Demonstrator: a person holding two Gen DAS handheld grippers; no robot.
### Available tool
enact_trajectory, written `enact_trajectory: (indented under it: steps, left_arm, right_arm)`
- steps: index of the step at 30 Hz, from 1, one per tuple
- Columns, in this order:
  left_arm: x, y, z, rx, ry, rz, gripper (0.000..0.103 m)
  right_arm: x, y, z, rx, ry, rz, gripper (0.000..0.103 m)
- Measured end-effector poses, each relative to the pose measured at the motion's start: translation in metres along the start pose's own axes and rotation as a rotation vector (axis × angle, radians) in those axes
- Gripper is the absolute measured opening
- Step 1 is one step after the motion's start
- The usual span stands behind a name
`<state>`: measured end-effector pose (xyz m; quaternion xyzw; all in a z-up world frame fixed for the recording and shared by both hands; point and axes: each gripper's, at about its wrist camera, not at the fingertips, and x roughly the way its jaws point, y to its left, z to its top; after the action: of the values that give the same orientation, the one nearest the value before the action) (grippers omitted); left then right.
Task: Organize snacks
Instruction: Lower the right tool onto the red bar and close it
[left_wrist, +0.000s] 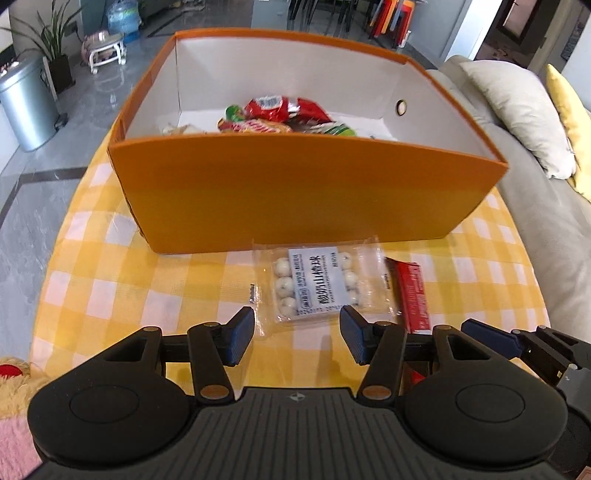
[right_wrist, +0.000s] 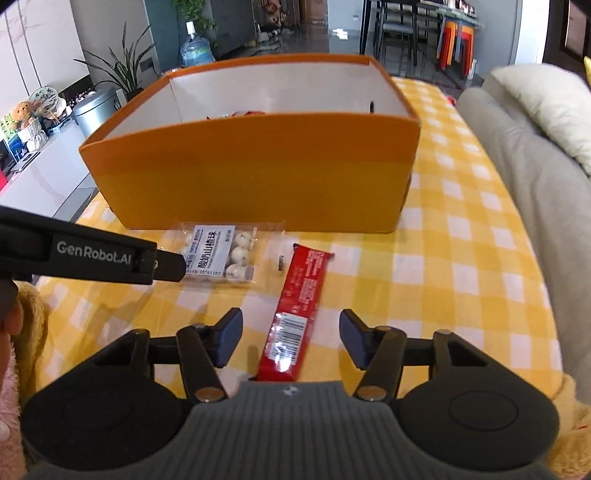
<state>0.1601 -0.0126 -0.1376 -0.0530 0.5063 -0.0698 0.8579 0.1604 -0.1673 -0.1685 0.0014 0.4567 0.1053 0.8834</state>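
Note:
An orange box (left_wrist: 295, 192) (right_wrist: 258, 173) stands on the yellow checked tablecloth (left_wrist: 110, 280), with several snack packets (left_wrist: 280, 110) inside. In front of it lies a clear pack of white balls (left_wrist: 317, 284) (right_wrist: 221, 251). My left gripper (left_wrist: 297, 334) is open, and the pack's near edge lies between its fingertips without touching the pads. A red snack bar (right_wrist: 299, 295) (left_wrist: 413, 291) lies to the right of the pack. My right gripper (right_wrist: 291, 338) is open and straddles the bar's near end, pads apart from it. One finger (right_wrist: 166, 266) of the left gripper crosses the right wrist view.
A small dark scrap (left_wrist: 252, 293) (right_wrist: 281, 264) lies beside the pack. A grey sofa with cushions (left_wrist: 517, 110) (right_wrist: 535, 110) borders the table on the right. A metal bin (left_wrist: 26, 99) stands on the floor at left. A plush toy (left_wrist: 14, 373) sits at the near left.

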Motion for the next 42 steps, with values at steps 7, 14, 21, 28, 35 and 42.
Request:
enact_trajectory:
  steps: [7, 14, 21, 28, 35, 42]
  left_arm:
    - [0.017, 0.012, 0.007, -0.02, 0.02, -0.004, 0.063]
    - [0.023, 0.015, 0.006, -0.047, 0.053, -0.05, 0.055]
    - [0.025, -0.004, -0.002, 0.0, 0.114, -0.105, 0.051]
    - [0.023, -0.034, -0.015, 0.094, 0.165, -0.185, 0.051]
    - [0.006, -0.04, -0.006, 0.247, 0.084, -0.116, 0.066]
    - [0.014, -0.057, -0.001, 0.501, 0.042, -0.08, 0.076]
  right_arm:
    - [0.021, -0.007, 0.001, 0.033, 0.05, 0.012, 0.046]
    - [0.03, -0.008, 0.0, 0.012, 0.069, 0.017, 0.03]
    - [0.027, -0.016, -0.002, 0.005, 0.078, -0.029, 0.022]
    - [0.022, -0.034, -0.006, 0.041, 0.092, -0.088, 0.024]
    - [0.014, -0.041, -0.006, 0.066, 0.062, -0.051, 0.036]
    - [0.02, -0.043, -0.001, 0.059, 0.047, -0.032, 0.038]
